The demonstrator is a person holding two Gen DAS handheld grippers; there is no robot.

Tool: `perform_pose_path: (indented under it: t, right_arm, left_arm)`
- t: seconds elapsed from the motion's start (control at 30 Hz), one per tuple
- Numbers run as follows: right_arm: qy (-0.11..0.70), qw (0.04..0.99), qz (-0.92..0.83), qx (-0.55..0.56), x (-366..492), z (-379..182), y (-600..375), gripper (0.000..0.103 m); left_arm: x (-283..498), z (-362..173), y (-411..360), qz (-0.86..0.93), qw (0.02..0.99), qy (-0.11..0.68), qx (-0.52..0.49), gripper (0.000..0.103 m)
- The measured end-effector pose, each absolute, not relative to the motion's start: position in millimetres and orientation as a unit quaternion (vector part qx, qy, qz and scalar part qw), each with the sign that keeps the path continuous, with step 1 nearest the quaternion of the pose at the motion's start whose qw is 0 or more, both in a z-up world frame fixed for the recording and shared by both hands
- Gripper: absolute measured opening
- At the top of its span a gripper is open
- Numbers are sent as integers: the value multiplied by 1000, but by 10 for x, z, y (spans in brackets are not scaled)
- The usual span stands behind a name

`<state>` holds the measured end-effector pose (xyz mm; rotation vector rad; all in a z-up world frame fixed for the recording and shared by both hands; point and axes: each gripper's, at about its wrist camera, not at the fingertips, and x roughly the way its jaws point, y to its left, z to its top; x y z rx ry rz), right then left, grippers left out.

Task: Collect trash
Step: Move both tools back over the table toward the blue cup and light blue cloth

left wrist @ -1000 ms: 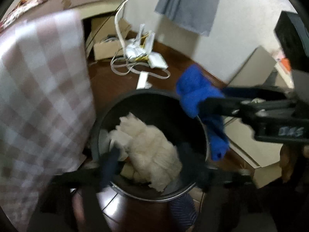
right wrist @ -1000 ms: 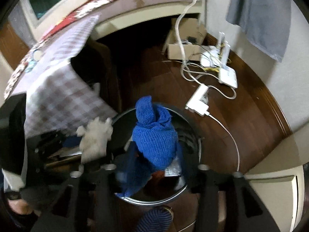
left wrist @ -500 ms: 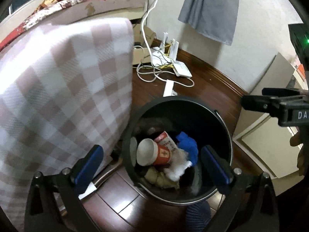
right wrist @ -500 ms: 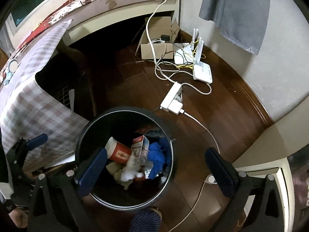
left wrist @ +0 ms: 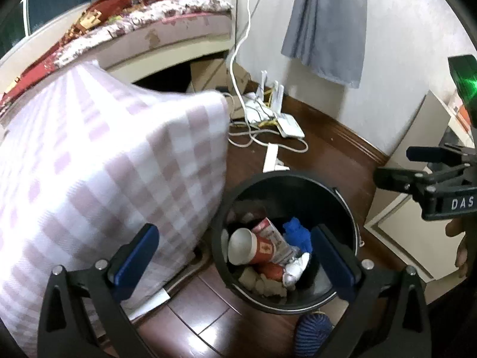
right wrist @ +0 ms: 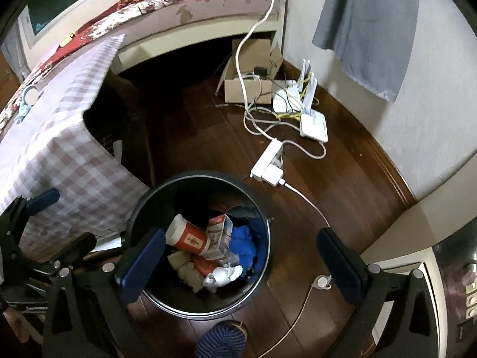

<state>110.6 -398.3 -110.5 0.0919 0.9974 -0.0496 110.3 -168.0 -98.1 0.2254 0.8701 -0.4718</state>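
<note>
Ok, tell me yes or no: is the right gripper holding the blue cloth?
No, the right gripper stands open and empty, and the blue cloth lies inside the black bin.

White letters "DAS" stand on the black body of the right gripper (left wrist: 423, 176), cut off by the edge of the left wrist view. The red paper cup (left wrist: 253, 246) and the carton (right wrist: 219, 235) in the black bin (left wrist: 342, 205) carry print too small to read.

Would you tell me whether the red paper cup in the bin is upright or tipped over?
Tipped over: the red paper cup lies on its side atop the trash in the black bin.
</note>
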Motion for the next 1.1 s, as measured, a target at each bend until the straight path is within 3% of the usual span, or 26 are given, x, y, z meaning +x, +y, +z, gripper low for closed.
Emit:
perform_pose_path:
  t: [0.57, 0.93, 1.1]
  right_arm:
    - [406, 913, 8, 35, 1049, -601, -3639, 102]
    - [335, 939, 69, 29, 1467, -140, -2814, 102]
    - [347, 933, 98, 17, 1777, -40, -2220, 102]
  left_arm:
    - [1112, -490, -1193, -196, 904, 369, 87, 102]
    - [1442, -57, -159, -97, 939, 324, 59, 102]
    - [1635, -6, 538, -39, 941, 334, 38, 102]
